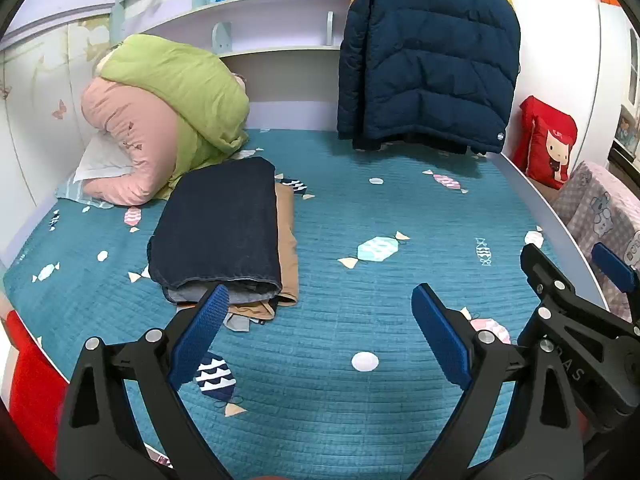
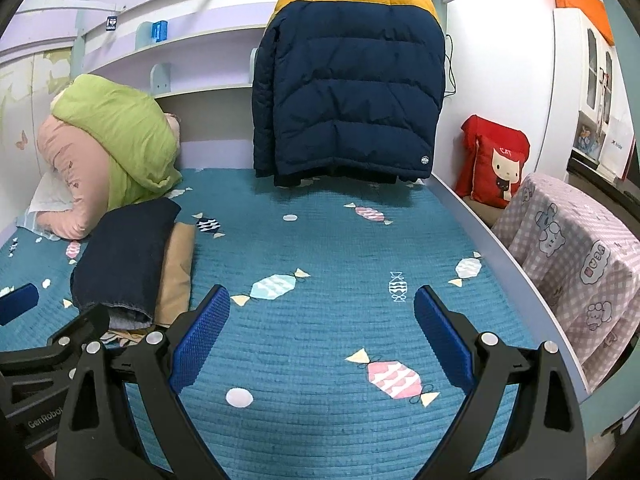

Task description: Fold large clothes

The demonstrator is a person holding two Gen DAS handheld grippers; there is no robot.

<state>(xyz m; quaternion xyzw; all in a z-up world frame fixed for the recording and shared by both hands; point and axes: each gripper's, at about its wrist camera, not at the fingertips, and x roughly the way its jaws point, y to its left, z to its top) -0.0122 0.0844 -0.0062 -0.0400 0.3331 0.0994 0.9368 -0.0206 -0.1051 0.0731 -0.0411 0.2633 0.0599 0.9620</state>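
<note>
Puffer jacket (image 2: 348, 80) hangs upright, hem down | folded stack (image 1: 220, 232) long axis front-to-back | left gripper (image 1: 320, 336), right gripper (image 2: 322, 336) wide, empty

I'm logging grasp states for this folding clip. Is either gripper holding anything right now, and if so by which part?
Nothing is held. The left gripper and right gripper are both open over the bedspread, with only bare fabric showing between their fingers.

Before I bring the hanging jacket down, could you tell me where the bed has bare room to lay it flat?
The widest free patch is the teal bedspread between the folded clothes stack and the bed's right edge rail, running from under the puffer jacket toward both open grippers. The far-left corner is crowded by the green and pink quilt.
</note>
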